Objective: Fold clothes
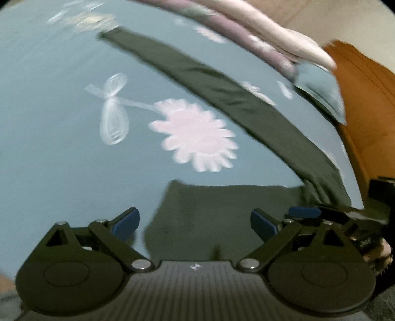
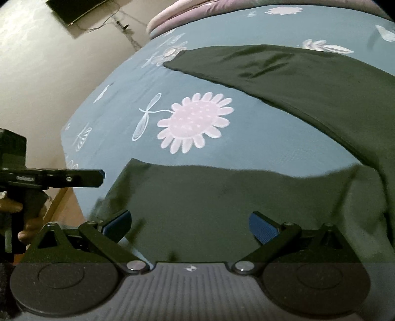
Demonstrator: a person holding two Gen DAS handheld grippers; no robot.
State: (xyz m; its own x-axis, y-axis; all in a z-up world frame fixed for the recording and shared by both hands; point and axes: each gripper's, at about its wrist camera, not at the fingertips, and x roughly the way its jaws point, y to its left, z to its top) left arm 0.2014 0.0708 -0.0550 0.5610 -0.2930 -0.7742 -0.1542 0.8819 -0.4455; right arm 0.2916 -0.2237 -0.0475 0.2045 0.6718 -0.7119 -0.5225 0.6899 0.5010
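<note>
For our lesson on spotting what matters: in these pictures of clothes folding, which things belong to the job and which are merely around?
Job:
dark garment
left gripper, open
right gripper, open

Merely around:
floral sheet
pink bedding
orange furniture
dark flat item on floor

no readable text, labels, brands or numbers anywhere
</note>
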